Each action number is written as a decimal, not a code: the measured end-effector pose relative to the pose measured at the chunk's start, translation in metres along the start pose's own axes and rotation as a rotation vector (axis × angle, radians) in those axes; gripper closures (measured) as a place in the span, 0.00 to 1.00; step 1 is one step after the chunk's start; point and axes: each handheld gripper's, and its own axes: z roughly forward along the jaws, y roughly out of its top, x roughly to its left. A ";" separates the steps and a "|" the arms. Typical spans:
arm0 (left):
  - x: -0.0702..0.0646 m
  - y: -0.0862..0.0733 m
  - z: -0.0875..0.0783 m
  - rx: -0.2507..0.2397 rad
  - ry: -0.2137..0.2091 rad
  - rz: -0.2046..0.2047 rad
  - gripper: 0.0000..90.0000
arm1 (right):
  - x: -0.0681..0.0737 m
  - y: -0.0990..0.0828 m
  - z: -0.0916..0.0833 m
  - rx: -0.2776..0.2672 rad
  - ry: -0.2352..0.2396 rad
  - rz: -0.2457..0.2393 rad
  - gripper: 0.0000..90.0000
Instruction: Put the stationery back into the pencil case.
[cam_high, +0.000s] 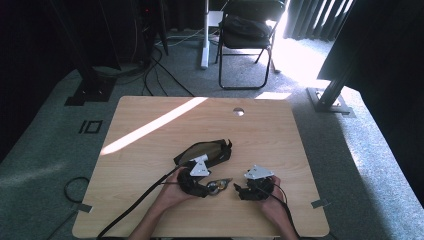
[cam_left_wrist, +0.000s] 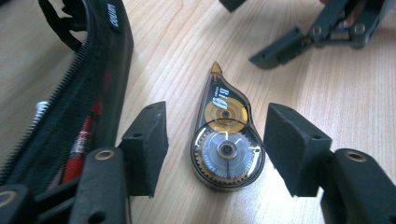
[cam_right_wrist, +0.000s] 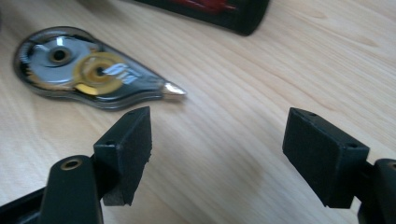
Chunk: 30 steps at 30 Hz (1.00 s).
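Between my left gripper's (cam_left_wrist: 217, 149) wide-apart jaws, I am leaving the correction tape dispenser (cam_left_wrist: 227, 140) lying flat on the table (cam_high: 150, 165), untouched beside the unzipped pencil case (cam_left_wrist: 88, 88), while my right gripper (cam_right_wrist: 217, 156) is hovering empty and open nearby.

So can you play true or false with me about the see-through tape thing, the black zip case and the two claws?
1. The clear teardrop-shaped correction tape dispenser lies flat on the light wooden table. True.
2. The left claw squeezes the dispenser. False: its jaws stand open on either side, with a gap to each pad.
3. The black zipped pencil case is closed. False: it is unzipped, with a red pen inside.
4. The right claw holds nothing. True.
5. The dispenser sits inside the case. False: it lies beside it on the table.
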 end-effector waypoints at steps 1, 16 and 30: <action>0.000 0.000 0.001 -0.001 -0.001 -0.004 0.42 | -0.002 -0.001 0.000 -0.001 -0.009 0.007 0.26; -0.006 -0.008 0.016 0.020 0.012 -0.010 0.25 | -0.028 -0.013 -0.002 -0.011 -0.075 0.094 0.26; -0.010 -0.014 0.028 0.053 0.030 0.019 0.26 | -0.034 -0.016 0.001 0.005 -0.090 0.103 0.25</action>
